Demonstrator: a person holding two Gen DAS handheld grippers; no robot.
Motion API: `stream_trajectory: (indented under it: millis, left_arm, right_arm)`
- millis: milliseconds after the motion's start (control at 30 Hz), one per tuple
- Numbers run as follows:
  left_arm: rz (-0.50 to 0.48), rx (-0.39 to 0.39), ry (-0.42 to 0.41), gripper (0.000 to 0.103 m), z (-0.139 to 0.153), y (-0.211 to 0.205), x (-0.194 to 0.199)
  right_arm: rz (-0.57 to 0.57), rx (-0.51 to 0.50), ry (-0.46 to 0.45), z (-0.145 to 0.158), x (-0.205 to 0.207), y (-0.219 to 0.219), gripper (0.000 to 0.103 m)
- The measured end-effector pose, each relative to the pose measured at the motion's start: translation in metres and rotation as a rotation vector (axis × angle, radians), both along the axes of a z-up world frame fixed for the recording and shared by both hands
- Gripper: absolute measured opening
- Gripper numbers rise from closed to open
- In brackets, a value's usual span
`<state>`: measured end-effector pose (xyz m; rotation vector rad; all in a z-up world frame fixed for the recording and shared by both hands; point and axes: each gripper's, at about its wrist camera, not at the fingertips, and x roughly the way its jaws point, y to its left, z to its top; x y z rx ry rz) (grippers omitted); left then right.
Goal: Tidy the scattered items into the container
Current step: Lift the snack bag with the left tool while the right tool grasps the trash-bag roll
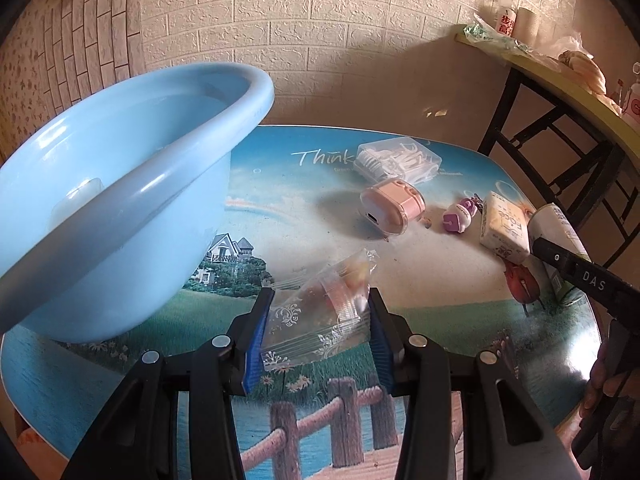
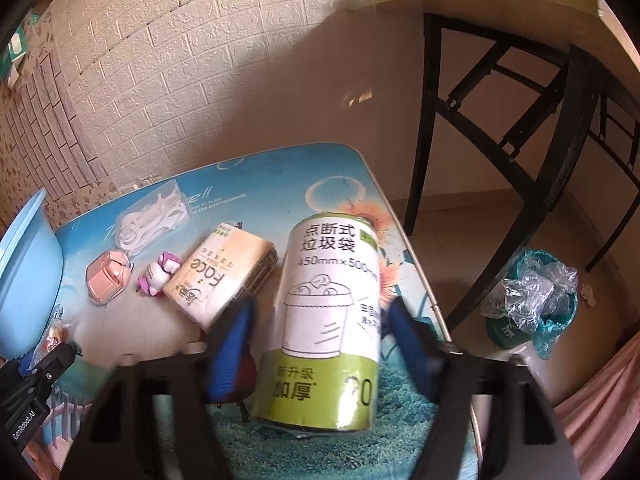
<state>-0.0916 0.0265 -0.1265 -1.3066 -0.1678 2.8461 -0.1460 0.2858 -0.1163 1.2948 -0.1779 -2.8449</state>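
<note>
patience matters here: i should pinch my left tongs (image 1: pixel 320 312) on the clear snack packet (image 1: pixel 320 312) lying between their fingers on the desk (image 1: pixel 420 264), then lift it to the blue basin (image 1: pixel 120 184) up-left. my right tongs (image 2: pixel 320 328) straddle the bag roll (image 2: pixel 328 320), spread, angled low, fingers not touching.

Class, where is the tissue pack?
On the table, the tissue pack lies between the purple toy and the bin-bag roll, ahead of the right gripper.
</note>
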Motion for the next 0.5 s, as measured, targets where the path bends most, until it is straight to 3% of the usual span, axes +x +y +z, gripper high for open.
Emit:
stream_trajectory:
  millis: [167,367,500]
  left_arm:
    - [-0.005,0.006,0.004,0.042,0.001,-0.002,0.004]
    - [-0.029,0.011,0.033,0.042,0.005,-0.002,0.013]
    - [-0.045,0.023,0.040,0.042,0.008,0.002,0.017]
  right_arm:
    - [0.038,-0.028,0.056,0.004,0.016,0.003,0.048]
    - [0.089,0.049,0.291,0.019,0.080,0.000,0.048]
    - [0.109,0.081,0.368,0.034,0.109,-0.005,0.048]
